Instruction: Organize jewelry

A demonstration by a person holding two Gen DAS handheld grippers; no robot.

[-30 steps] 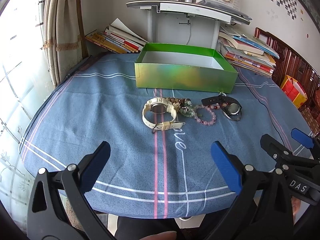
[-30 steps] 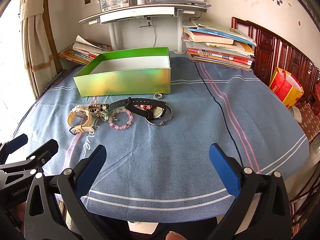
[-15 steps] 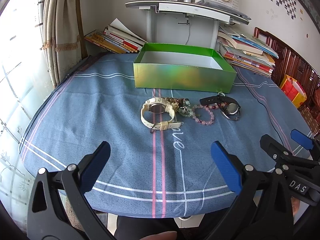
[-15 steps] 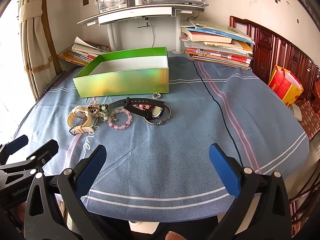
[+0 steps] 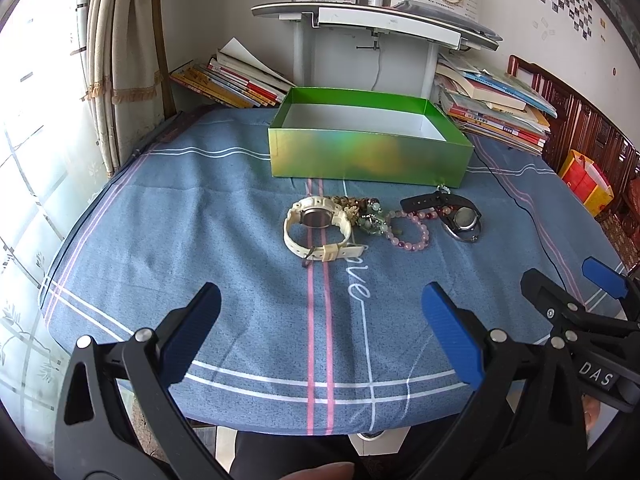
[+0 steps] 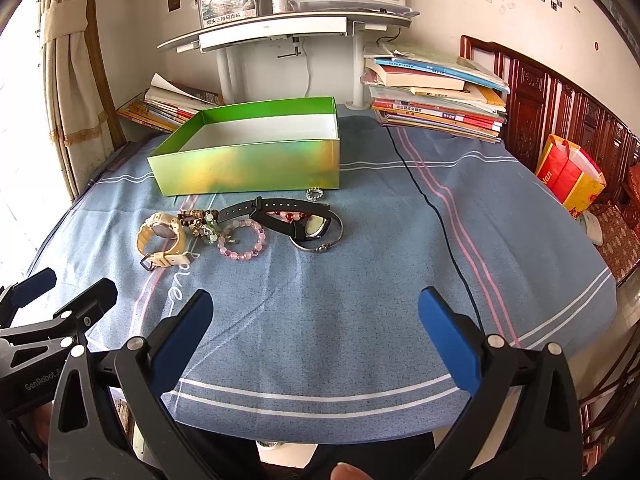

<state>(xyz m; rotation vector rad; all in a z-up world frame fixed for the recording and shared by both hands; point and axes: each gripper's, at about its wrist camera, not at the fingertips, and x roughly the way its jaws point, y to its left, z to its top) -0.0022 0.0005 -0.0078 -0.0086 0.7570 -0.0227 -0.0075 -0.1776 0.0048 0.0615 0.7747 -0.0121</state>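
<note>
— Where was the open room?
— Bare blue cloth (image 5: 224, 216) ran between the near edge and the jewelry at mid-table; both the left gripper (image 5: 320, 332) and right gripper (image 6: 316, 330) hung there, jaws spread, holding nothing.
— Counts?
— Two watches, cream (image 5: 316, 224) and black (image 6: 304, 224); one pink bead bracelet (image 6: 242, 242); one green box (image 5: 368, 148) toward the far edge.
— Writing?
— "DAS", "GenRobot".

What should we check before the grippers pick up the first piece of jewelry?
1. Left gripper open and holding nothing: ok.
2. Right gripper open and holding nothing: ok.
3. Green box open, with room inside: ok.
4. White watch lying free at the row's end: ok.
5. Pink bead bracelet apart from the charm cluster: cannot tell.
6. Black watch clear of other pieces: not ok, it overlaps the bangle.
</note>
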